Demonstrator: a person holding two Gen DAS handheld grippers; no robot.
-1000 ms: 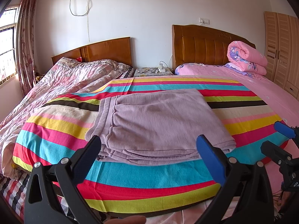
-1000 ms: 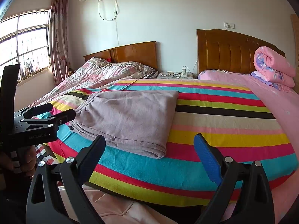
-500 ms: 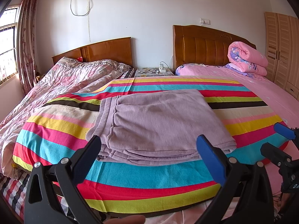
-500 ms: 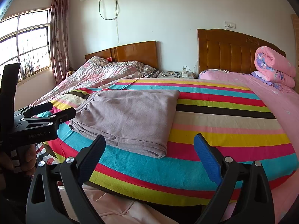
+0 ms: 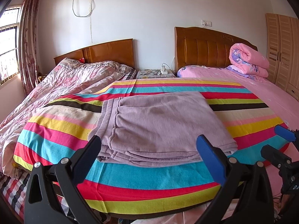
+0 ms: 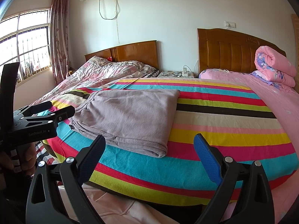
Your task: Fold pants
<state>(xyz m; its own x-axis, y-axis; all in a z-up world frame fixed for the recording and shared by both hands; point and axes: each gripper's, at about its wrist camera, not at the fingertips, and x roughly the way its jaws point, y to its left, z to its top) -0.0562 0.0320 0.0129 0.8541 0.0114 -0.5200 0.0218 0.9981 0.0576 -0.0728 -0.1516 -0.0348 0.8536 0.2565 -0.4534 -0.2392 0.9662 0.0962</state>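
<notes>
Mauve pants (image 5: 160, 127) lie folded into a flat rectangle on the striped blanket (image 5: 145, 177), waistband to the left. In the right wrist view the same pants (image 6: 129, 115) sit left of centre. My left gripper (image 5: 149, 153) is open, held back from the near edge of the pants, holding nothing. My right gripper (image 6: 149, 153) is open too, off the near right corner of the pants and clear of the cloth. The left gripper (image 6: 46, 112) shows at the left edge of the right wrist view, held by a hand (image 6: 20, 158).
A rumpled floral quilt (image 5: 61, 85) covers the left bed. A rolled pink quilt (image 5: 248, 61) rests by the right headboard. A nightstand (image 5: 155, 73) with a charger stands between the beds. A wardrobe (image 5: 284, 52) lines the right wall, a window (image 6: 24, 44) the left.
Nothing has moved apart from a very slight camera drift; both grippers stay open and away from the folded pants.
</notes>
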